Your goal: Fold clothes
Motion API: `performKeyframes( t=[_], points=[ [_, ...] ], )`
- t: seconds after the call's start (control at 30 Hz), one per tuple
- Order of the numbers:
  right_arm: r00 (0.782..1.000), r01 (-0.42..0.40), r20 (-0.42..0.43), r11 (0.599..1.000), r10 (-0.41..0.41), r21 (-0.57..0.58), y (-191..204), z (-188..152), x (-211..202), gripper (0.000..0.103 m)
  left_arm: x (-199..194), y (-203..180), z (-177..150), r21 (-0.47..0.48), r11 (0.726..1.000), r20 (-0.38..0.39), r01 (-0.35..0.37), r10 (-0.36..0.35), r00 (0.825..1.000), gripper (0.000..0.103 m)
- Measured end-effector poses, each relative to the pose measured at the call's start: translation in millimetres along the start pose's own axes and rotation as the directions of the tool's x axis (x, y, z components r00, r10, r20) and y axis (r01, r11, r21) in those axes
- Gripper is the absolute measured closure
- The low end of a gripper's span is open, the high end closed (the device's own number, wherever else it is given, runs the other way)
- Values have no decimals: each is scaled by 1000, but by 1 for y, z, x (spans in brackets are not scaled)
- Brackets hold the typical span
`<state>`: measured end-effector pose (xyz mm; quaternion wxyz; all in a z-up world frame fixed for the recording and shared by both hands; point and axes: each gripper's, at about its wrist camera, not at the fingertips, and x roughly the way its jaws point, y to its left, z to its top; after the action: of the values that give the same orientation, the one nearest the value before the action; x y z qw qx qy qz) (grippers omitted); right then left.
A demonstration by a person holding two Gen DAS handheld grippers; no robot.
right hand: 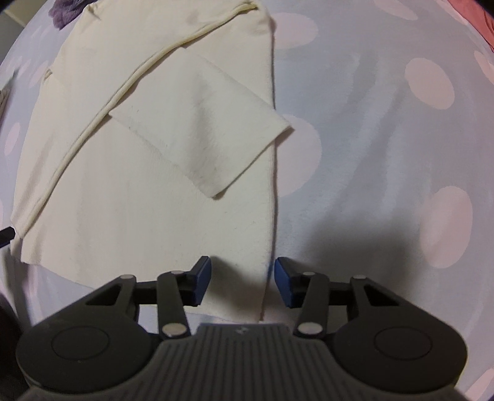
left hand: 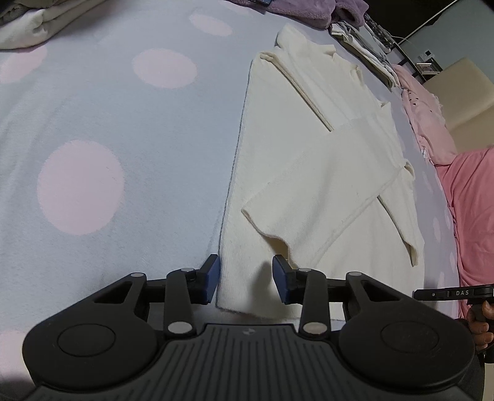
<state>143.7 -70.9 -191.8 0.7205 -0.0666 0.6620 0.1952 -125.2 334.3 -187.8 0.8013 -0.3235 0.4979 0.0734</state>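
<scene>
A cream white cardigan [left hand: 324, 160] lies flat on the dotted blanket, its sides and both sleeves folded inward across the body. It also shows in the right wrist view [right hand: 148, 191]. My left gripper [left hand: 246, 279] is open, its blue-padded fingers astride the garment's near left hem corner. My right gripper [right hand: 243, 282] is open, its fingers astride the near right hem corner and side edge. Neither is closed on the cloth. The right gripper's handle and the hand holding it show in the left wrist view [left hand: 457, 294].
The light blue blanket with pink dots [left hand: 108, 138] covers the bed. Folded white cloth [left hand: 24, 27] lies far left, purple fleece [left hand: 308, 9] and a clothes stack [left hand: 367, 46] at the back, pink clothes [left hand: 426, 123] along the right edge.
</scene>
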Motion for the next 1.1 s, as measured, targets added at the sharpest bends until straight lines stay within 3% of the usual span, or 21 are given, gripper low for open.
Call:
performKeyframes(
  t=[0.27,0.43,0.53,0.93,0.97,1.0,1.1],
  points=[
    [1000,19,5,999,-19,-26,5,2,3,64,1,-3,-3,11,1000,-19,5,-4,1000,79],
    [1000,-2,10,1000,3,-25,3,1,2,86,2,-4,-4,22,1000,-34,9,-8,999,80],
    [1000,-17,17,999,18,-28,3,2,1,93,2,-6,-4,26,1000,-39,9,-8,999,82],
    [998,-53,33,999,53,1,-3,6,0,93,4,-1,-4,-3,1000,-58,28,-28,998,82],
    [998,-55,34,998,55,2,-3,7,0,93,4,-1,-4,-5,1000,-58,27,-28,998,85],
    [998,-57,34,998,57,4,-4,7,0,93,2,0,-4,-5,1000,-55,31,-31,998,99],
    [997,-65,43,998,64,15,-5,8,0,94,-5,0,-2,-7,999,-41,44,-44,998,98]
  ],
)
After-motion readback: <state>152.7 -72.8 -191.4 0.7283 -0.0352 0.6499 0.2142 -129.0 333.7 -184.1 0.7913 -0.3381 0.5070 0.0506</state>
